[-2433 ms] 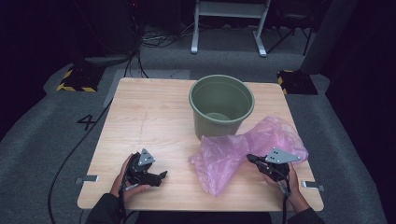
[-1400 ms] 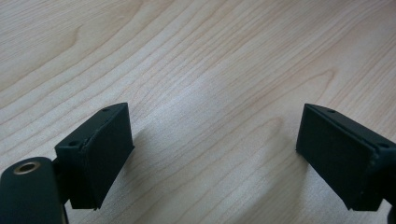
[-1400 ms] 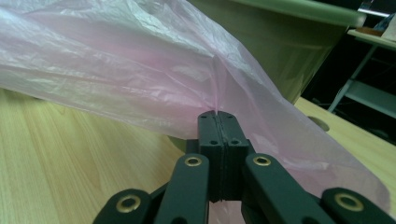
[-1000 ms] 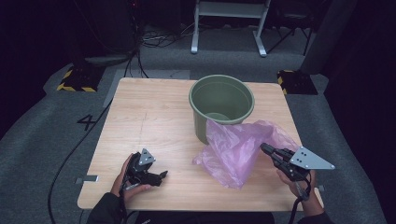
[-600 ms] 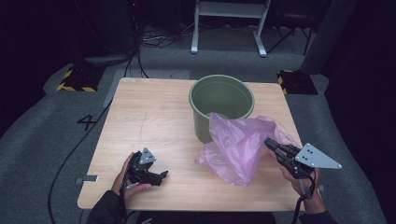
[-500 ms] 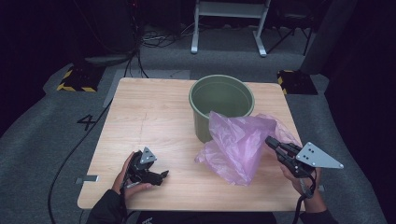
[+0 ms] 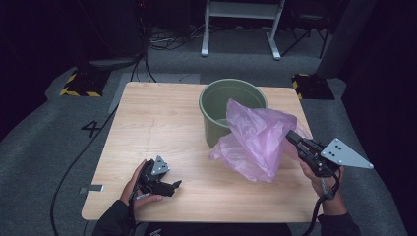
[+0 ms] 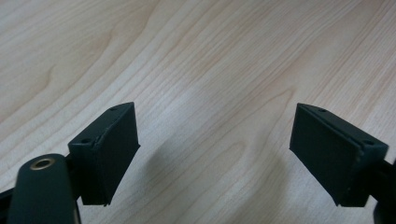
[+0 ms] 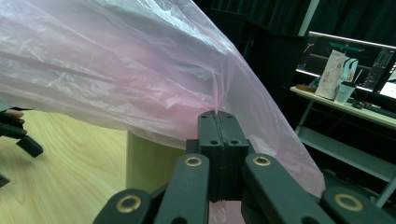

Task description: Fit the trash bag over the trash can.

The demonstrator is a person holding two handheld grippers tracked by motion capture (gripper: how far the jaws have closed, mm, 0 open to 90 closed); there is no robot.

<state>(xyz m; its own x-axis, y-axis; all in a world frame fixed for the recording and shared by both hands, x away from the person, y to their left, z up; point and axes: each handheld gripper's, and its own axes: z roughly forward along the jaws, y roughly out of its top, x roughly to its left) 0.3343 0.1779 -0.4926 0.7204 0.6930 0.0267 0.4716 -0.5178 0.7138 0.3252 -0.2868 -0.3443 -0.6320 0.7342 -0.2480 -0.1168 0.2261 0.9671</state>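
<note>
A thin pink plastic bag hangs in the air beside a green bucket, and its lower folds reach the table. My right gripper is shut on the bag's right edge. In the right gripper view the closed jaws pinch the pink film, with the bucket's wall behind. My left gripper rests low on the table near the front left edge. Its jaws are open with nothing but bare wood between them, and they have just been closing a little.
The bucket stands upright at the table's far right middle. Cables trail over the grey floor at the left. A white frame stands behind the table. A desk with a monitor sits far off in the right gripper view.
My right gripper has risen with the bag, which went from lying crumpled on the table to hanging beside the bucket. The left hand has stayed in place.
</note>
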